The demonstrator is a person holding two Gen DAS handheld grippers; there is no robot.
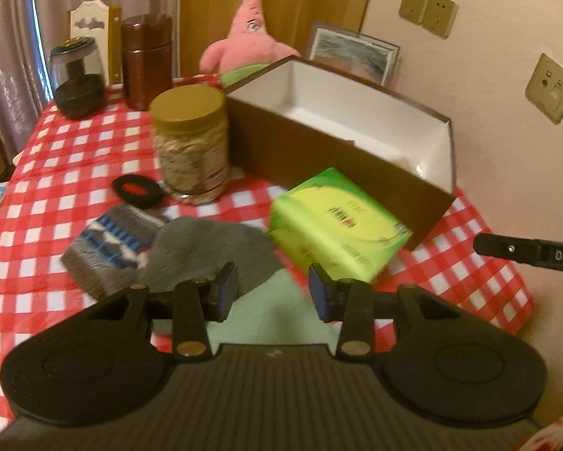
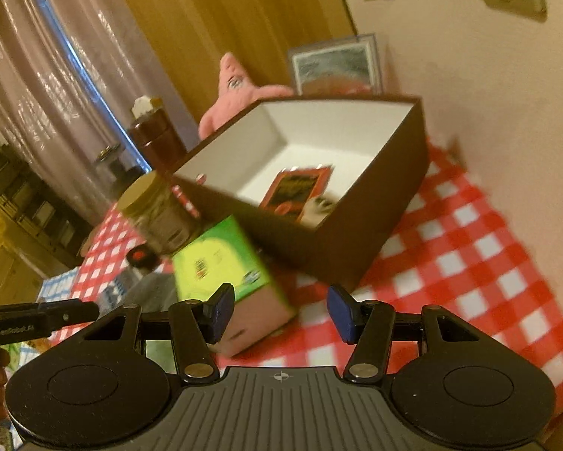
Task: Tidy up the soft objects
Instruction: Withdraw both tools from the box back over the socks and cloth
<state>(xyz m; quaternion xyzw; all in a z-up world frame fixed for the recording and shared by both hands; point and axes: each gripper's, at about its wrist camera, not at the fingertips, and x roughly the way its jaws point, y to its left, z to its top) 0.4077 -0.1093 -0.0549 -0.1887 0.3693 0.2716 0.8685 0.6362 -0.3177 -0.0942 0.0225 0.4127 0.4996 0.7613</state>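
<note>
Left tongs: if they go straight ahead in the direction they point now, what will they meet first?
Probably the grey sock, lying just past the open left tongs, with the green tissue pack close on the right. The picture is blurred and depth is unclear, so the pack's near corner could come first.

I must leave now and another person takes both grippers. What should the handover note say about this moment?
Left gripper: open, empty, over the grey socks.
Right gripper: open, empty, beside the green tissue pack.
Things: the socks lie on the checked tablecloth next to the tissue pack, which sits in front of the brown box. The pink plush star stands behind the box.
Done: a red packet and a small white item lie in the box; I cannot tell what they are.
Left: socks, tissue pack and plush are outside the box.
</note>
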